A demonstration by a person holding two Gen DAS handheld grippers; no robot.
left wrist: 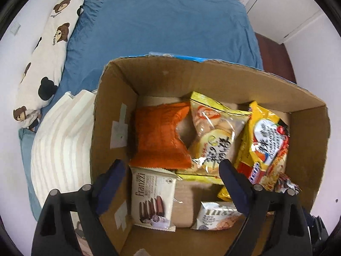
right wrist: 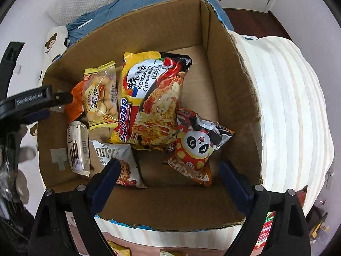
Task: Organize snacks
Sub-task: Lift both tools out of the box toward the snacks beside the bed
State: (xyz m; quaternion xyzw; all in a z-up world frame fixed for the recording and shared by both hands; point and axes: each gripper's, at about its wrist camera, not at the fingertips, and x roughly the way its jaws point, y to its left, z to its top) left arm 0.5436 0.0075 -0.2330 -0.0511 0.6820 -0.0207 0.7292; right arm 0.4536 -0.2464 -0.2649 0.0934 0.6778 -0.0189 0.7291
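An open cardboard box [left wrist: 307,140] [right wrist: 232,89] holds several snack packs. In the left wrist view: an orange bag [left wrist: 159,136], a yellow biscuit bag [left wrist: 213,134], a yellow noodle pack [left wrist: 264,145], a white Franzzi wafer pack [left wrist: 151,198] and a white cereal-bar pack [left wrist: 215,215]. The right wrist view shows the noodle pack [right wrist: 153,100], biscuit bag [right wrist: 102,98], orange bag [right wrist: 74,104], Franzzi pack [right wrist: 77,149], cereal-bar pack [right wrist: 121,162] and a red panda bag [right wrist: 194,147]. My left gripper [left wrist: 170,181] is open and empty above the box's near-left part. My right gripper [right wrist: 170,177] is open and empty over the box's near side.
The box sits on a bed with a blue sheet [left wrist: 166,25]. A bear-print pillow [left wrist: 46,59] lies at the left. A striped cream cushion [left wrist: 61,149] [right wrist: 294,115] presses against the box. More snack packs [right wrist: 119,249] lie below the box's near wall. White cupboard doors [left wrist: 292,6] stand behind.
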